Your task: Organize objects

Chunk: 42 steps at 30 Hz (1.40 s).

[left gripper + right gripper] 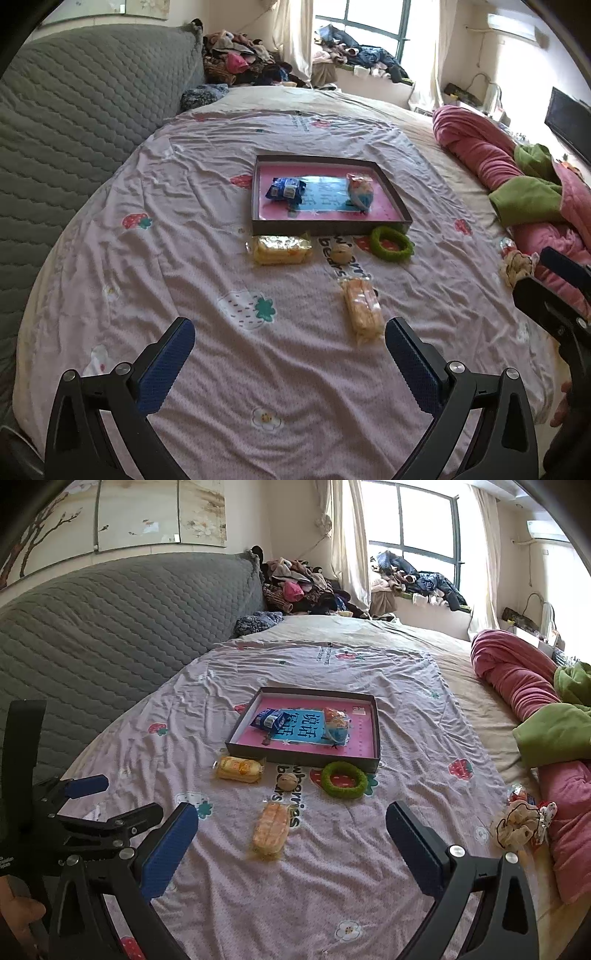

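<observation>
I see left gripper and right gripper both spread apart, empty; orange snack pack just ahead, shallow box beyond.

A home bedroom: a bed with strawberry-print sheet fills the frame, padded grey headboard at left, curtained window and heaped clothes at top.

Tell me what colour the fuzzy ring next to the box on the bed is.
The ring is bright green, clearest in the right wrist view.
</observation>
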{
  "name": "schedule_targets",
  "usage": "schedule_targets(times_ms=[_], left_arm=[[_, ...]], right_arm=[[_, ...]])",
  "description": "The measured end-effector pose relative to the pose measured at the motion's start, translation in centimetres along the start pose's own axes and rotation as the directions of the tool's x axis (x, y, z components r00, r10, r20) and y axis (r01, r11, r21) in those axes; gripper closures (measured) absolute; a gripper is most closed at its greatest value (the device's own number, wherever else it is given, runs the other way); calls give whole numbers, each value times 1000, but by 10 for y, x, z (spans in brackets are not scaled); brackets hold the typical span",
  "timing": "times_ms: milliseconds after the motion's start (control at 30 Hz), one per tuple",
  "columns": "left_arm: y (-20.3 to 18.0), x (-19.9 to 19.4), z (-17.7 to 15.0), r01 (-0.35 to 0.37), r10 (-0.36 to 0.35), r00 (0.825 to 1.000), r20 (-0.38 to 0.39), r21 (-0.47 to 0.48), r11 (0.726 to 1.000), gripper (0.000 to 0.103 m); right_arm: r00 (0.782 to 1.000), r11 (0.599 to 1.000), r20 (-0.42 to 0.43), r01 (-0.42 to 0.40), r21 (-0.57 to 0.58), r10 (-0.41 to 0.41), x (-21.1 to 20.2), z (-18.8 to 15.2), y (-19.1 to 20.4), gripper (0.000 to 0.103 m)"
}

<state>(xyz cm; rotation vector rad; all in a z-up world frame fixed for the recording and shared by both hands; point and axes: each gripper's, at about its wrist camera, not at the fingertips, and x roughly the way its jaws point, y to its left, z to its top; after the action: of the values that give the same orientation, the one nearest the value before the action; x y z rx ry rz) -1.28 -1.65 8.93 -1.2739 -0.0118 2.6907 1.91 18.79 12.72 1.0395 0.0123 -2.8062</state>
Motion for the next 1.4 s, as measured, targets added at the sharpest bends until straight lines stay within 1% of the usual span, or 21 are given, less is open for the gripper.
schedule_targets(times_ms=[100, 233, 333, 567, 867, 1233, 1400], left_arm=[[-1, -3, -7, 6, -6, 1000, -13, 6, 1000, 0], [-4, -8, -16, 1, -1, 1000, -8, 21, 1000, 0], [-2, -9, -21, 12, -12, 1000, -8, 4, 1000, 0], [1, -9, -31, 10, -10, 1000, -4, -25, 1000, 0], [-8, -2, -39, 11, -11, 1000, -4, -5, 1000, 0], [-10, 12, -39, -7, 7, 1000, -8, -5, 1000, 0], [-10, 20, -37, -15, 15, 1000, -16, -9, 1000, 0]], right_arm=[[1000, 1000, 0, 4, -7, -4, -4, -4, 3, 0], [1000, 1000, 2, 17, -20, -17, -11, -9, 7, 0], [1000, 999, 9, 28, -25, -27, -16, -13, 6, 0], [998, 998, 17, 55, -39, -54, -23, -27, 5, 0], [998, 997, 9, 61, -56, -61, -20, -38, 3, 0], [998, 996, 18, 66, -66, -65, -11, -43, -1, 0], [998, 996, 8, 62, -64, -61, -2, -44, -6, 0]])
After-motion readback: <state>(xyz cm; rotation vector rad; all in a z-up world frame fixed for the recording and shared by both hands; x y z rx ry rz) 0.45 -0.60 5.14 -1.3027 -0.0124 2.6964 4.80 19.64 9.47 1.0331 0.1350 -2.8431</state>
